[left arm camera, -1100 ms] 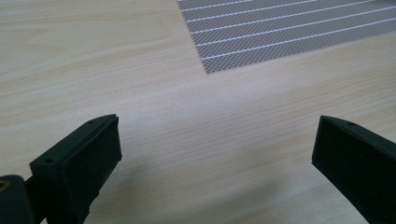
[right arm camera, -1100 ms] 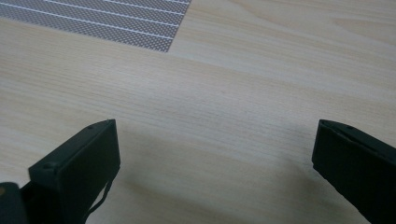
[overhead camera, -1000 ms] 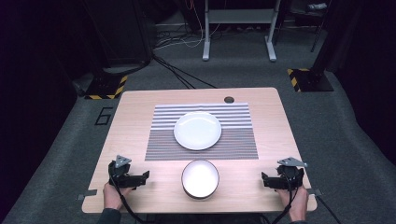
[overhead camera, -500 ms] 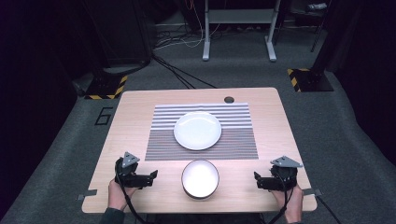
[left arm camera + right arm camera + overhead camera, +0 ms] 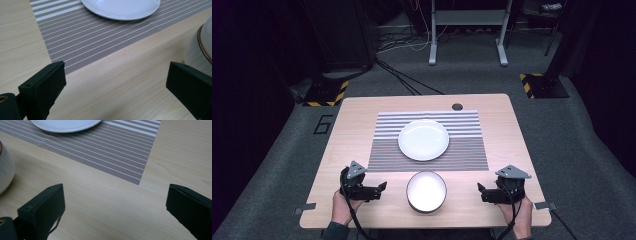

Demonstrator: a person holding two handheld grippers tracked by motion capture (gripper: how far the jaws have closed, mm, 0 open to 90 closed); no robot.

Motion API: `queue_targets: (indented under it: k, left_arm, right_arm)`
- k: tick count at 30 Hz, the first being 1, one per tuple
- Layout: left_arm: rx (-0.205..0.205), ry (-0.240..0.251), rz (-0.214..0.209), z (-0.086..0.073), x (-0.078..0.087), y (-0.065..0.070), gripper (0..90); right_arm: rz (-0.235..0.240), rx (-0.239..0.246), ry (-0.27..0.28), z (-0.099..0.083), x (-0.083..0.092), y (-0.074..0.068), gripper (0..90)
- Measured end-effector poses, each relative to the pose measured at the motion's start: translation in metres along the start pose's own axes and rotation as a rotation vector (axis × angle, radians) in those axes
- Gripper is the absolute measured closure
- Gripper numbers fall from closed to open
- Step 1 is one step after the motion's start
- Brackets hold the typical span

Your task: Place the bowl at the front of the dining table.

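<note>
Both pairs of jaws stand wide apart with nothing between them: the left gripper (image 5: 381,187) sits at the lower left of the high view and the right gripper (image 5: 482,191) at the lower right, each pointing inward at the bowl (image 5: 426,191) low in the middle of the frame, on bare wood just below the striped placemat (image 5: 462,150). In the left gripper view the bowl (image 5: 198,52) rises at the right edge, close behind the right-hand jaw; in the right gripper view it (image 5: 5,171) shows at the far left. It looks like glazed ceramic with a thin dark rim, so likely stiff, fairly heavy, slippery and breakable; pinching the rim wall, one jaw inside and one outside, seems safest. Compared with half a second earlier, both grippers have edged inward towards the bowl, while the white plate (image 5: 423,139) on the mat and the bowl lie unchanged.
</note>
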State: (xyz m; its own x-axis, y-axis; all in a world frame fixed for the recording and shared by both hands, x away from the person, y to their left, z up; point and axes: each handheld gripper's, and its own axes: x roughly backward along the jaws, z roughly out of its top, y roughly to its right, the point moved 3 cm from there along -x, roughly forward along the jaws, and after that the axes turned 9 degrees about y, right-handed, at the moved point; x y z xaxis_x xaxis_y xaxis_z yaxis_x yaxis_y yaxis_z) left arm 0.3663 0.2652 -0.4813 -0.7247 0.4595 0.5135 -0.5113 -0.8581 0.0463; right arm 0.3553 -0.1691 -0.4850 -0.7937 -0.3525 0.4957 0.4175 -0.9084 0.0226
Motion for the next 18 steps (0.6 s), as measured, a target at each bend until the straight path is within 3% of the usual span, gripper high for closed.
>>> queue_targets:
  k: [13, 18]
  left_arm:
    - [0.002, 0.022, -0.044, 0.011, 0.002, 0.011, 2.2]
    - [-0.018, 0.024, -0.055, 0.015, 0.002, 0.015, 2.2]
  right_arm:
    - [0.031, 0.034, 0.015, 0.011, 0.005, -0.014, 1.9]
    - [0.045, 0.039, 0.017, 0.014, 0.004, -0.017, 1.9]
